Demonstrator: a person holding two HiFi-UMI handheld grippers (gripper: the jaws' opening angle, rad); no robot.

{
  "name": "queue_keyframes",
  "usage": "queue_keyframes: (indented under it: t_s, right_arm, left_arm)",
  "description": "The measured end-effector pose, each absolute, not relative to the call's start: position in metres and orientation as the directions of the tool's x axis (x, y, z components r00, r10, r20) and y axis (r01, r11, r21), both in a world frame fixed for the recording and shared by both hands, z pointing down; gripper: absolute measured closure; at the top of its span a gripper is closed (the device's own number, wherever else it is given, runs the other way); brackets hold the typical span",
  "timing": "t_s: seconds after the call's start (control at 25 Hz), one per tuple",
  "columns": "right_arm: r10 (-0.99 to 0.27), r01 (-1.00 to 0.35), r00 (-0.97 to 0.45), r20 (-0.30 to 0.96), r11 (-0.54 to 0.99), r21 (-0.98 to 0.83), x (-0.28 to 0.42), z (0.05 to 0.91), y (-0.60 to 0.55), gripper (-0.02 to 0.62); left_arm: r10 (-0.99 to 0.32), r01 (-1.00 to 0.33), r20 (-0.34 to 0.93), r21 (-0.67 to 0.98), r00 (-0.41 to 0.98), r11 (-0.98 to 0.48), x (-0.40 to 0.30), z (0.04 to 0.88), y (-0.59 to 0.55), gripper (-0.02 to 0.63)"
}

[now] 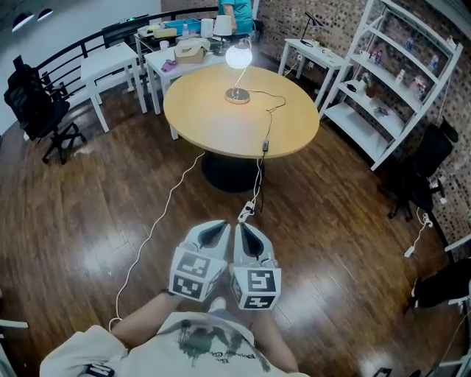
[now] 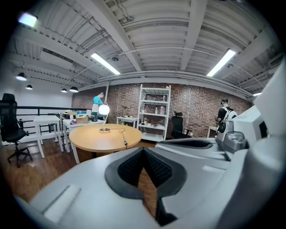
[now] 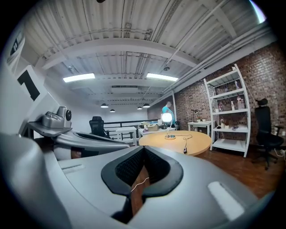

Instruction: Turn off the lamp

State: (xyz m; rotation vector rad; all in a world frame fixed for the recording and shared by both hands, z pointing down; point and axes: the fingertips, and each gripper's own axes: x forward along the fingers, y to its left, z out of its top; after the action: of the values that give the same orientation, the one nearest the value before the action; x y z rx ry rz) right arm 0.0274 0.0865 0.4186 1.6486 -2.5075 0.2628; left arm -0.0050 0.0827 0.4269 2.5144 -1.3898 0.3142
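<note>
The lamp [image 1: 239, 56] glows white, its round base [image 1: 237, 96] standing on the round wooden table [image 1: 213, 125] far ahead. Its cord runs to an inline switch [image 1: 265, 146] near the table's front edge, then drops to the floor. My left gripper [image 1: 215, 228] and right gripper [image 1: 247, 230] hang side by side low over the floor, well short of the table, both shut on nothing. The left gripper view has the lamp [image 2: 104, 109] and switch [image 2: 125, 142] far beyond the left gripper [image 2: 144, 152]. The right gripper view shows the lamp [image 3: 166, 117] beyond the right gripper [image 3: 144, 150].
A power strip [image 1: 245, 213] and a white cable [image 1: 158, 221] lie on the dark wood floor between me and the table. White shelving [image 1: 397, 81] stands right, white desks [image 1: 110, 66] back left, black chairs [image 1: 37, 103] at both sides. A person [image 1: 237, 11] stands behind.
</note>
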Motion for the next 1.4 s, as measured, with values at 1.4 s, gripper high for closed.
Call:
queue_keyframes:
  t_s: [1.4]
  right_arm:
    - [-0.881,-0.901,-0.429,0.200,0.434,-0.023,0.067,0.432,-0.041,0.595]
  left_arm:
    - [-0.851,-0.882,0.232,0.133,0.471,-0.452,0.025,0.429,-0.059,0.609]
